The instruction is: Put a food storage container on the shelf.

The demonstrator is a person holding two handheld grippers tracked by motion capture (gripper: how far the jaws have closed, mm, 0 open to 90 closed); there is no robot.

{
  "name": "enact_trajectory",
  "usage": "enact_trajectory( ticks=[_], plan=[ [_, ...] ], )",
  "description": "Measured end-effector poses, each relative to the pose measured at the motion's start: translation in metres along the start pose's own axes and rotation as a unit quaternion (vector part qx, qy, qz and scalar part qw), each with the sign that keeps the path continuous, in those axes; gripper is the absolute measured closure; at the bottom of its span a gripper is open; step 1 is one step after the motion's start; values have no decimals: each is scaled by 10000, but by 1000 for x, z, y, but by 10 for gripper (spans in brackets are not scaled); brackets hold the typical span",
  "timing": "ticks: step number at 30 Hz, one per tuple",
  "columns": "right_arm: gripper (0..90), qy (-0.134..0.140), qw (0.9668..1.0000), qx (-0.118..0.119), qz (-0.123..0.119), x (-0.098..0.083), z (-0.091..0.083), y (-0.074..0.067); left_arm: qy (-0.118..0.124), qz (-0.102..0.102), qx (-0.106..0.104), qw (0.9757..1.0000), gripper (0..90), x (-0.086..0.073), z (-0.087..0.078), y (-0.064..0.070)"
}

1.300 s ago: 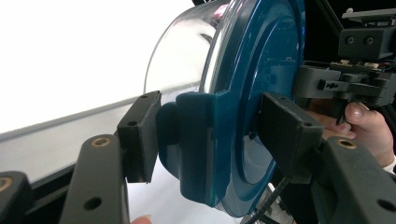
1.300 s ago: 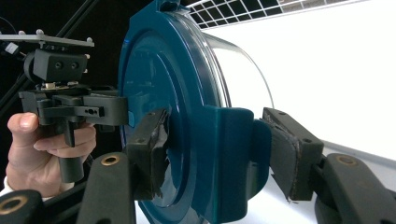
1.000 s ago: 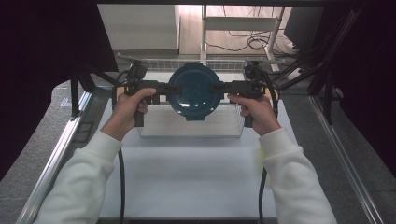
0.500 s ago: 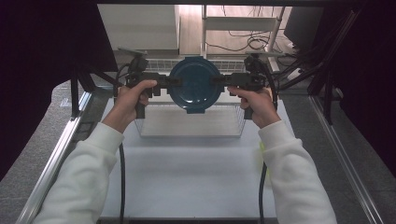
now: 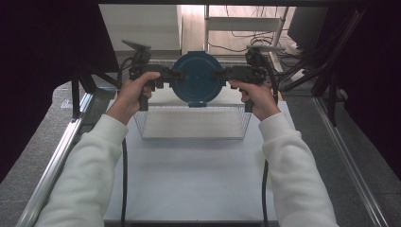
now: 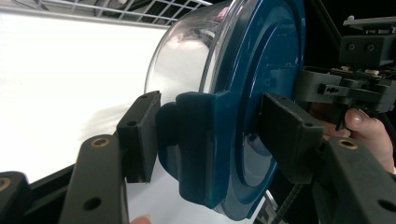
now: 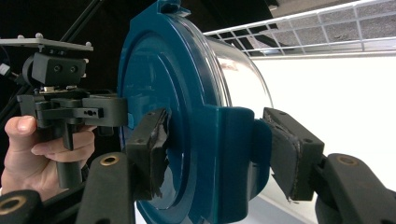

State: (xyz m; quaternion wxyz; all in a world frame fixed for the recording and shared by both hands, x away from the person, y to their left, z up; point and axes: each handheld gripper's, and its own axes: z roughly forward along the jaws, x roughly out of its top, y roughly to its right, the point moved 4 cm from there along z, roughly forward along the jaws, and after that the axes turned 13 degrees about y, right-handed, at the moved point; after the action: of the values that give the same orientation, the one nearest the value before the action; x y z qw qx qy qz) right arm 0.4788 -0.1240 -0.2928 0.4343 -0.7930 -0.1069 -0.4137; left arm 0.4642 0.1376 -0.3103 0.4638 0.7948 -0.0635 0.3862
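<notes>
Both tongs carry one round container (image 5: 197,78) between them: a clear tub with a blue lid, held above the far rim of a wire basket (image 5: 194,122).

Left gripper (image 5: 166,75) is clamped on the lid's side latch tab (image 6: 198,140), one pad on the outer face of the tab and one on the lid top. Right gripper (image 5: 226,73) is clamped the same way on the opposite latch tab (image 7: 233,154). The container sits squarely between the two sets of jaws, lid face toward the high camera.

Step looks like a two-handed carry of the container, probably in or out of the basket; which way is hard to call.

To do it well:
- keep both hands level and moving together, so neither tab twists out
- hold squeeze steady; the tabs are small purchase
- clear the basket's rim before lowering
- the right gripper's pad (image 7: 156,144) looks frayed, so watch for slip there
</notes>
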Motion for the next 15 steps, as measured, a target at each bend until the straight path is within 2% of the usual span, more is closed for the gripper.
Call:
enact_trajectory(
  ticks=[5,6,7,10,15],
  plan=[
    [420,-44,9999,-47,108,1,11,11,-48,-148,25,9999,401,2,10,-15],
    [415,-97,9998,-95,175,-1,16,17,-86,-205,59,9997,401,0,14,-22],
    [415,-97,9998,-95,175,-1,16,17,-86,-205,59,9997,402,0,14,-22],
    [413,-63,9995,-50,305,-4,23,25,91,-405,54,9991,402,3,17,-29],
    [410,-55,9991,-51,415,-3,27,29,148,-551,65,9984,398,4,20,-34]
  ],
)
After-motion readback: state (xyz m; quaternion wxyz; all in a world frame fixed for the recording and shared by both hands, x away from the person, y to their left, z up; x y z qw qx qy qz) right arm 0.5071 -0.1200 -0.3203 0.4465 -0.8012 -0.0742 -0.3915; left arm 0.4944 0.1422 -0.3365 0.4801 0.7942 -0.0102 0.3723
